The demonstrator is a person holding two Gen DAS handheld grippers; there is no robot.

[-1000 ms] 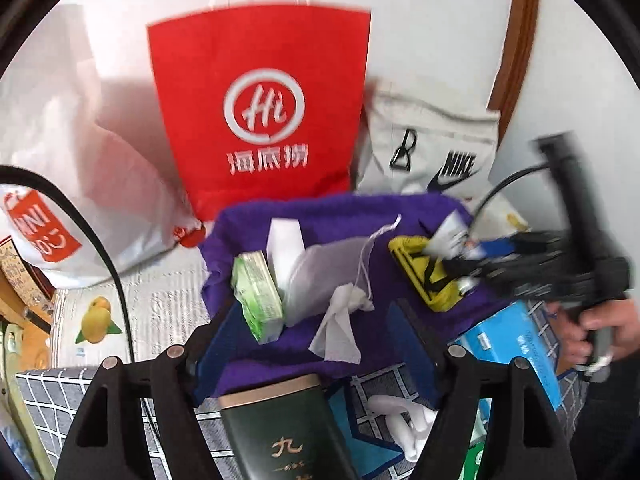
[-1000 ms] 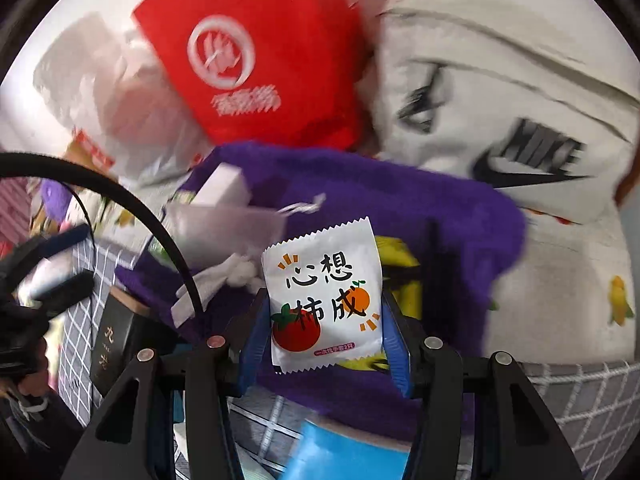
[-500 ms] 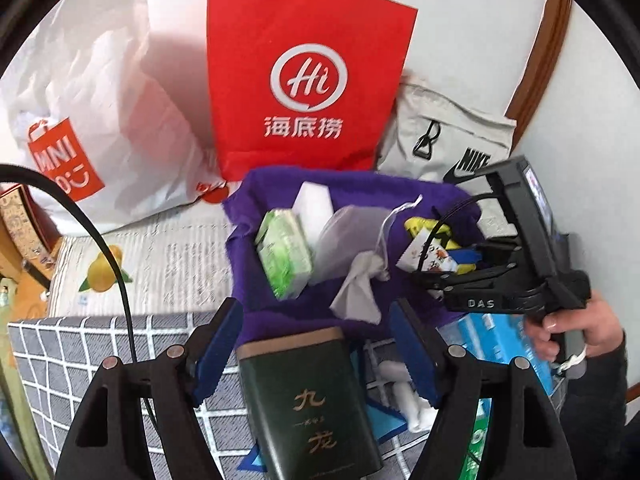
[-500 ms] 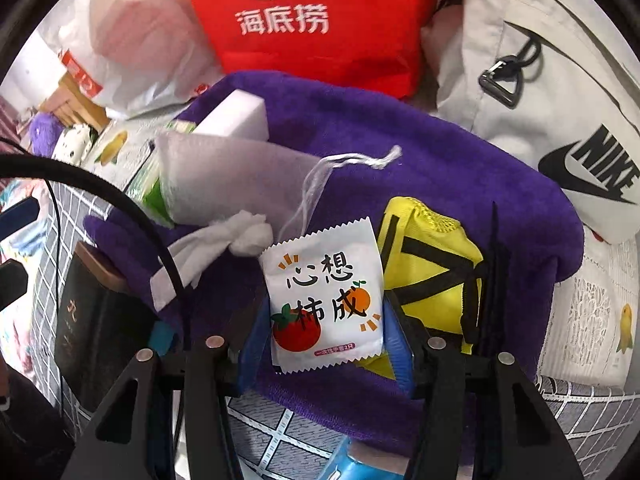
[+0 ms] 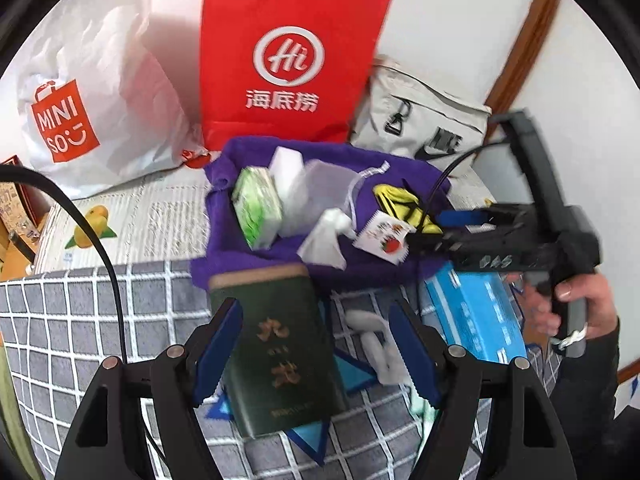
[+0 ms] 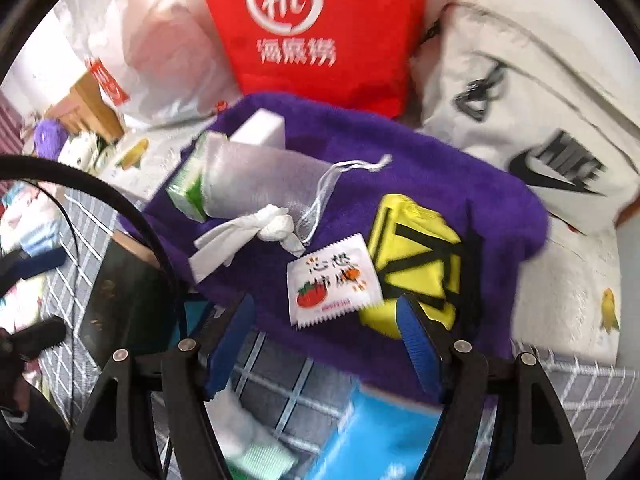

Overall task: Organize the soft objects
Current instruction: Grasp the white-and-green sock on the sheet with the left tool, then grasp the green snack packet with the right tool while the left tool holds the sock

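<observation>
Six soft things lie on one purple towel (image 6: 440,168). Both grippers (image 5: 316,354) (image 6: 324,344) have fingers apart, holding nothing.

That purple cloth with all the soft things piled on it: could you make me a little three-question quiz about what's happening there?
1. True or false: the right gripper is clamped on the white tomato sachet.
2. Which item lies right beside the sachet on the purple towel? A) yellow pouch B) dark green tin C) red paper bag
3. Fill in: the dark green tin stands off the towel, in front of the open ______ gripper.

Key: 1 false, its jaws are apart and the sachet lies on the towel; 2 A; 3 left.
</observation>
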